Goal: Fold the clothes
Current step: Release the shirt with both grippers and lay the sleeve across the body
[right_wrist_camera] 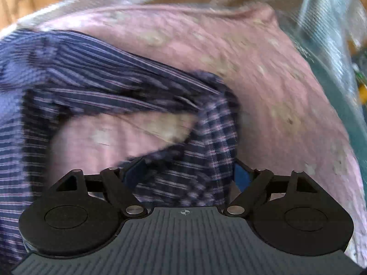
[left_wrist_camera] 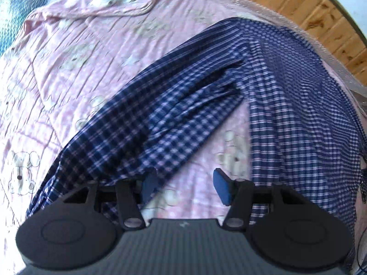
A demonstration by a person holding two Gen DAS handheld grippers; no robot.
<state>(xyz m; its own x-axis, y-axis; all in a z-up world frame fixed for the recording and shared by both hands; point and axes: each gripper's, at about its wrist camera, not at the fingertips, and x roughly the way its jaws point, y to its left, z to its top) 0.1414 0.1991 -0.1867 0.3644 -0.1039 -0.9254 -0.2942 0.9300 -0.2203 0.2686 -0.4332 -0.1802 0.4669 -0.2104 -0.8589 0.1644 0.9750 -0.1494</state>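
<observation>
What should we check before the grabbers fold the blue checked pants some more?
1. Left gripper open, nothing between its fingers: ok.
2. Right gripper has cloth between its fingers; firm grip: cannot tell, the view is blurred.
3. Checked pants flat: not ok, one leg is bunched and wrinkled.
4. Pants on the pink quilt: ok.
5. Legs lined up: not ok, they spread apart.

The shirt (left_wrist_camera: 286, 105) is dark blue with a fine white and pink check, the quilt (left_wrist_camera: 91, 73) under it is pale pink with cream bears, the gripper pads (left_wrist_camera: 221, 188) are blue, and the wood floor (left_wrist_camera: 309, 11) is honey brown.
</observation>
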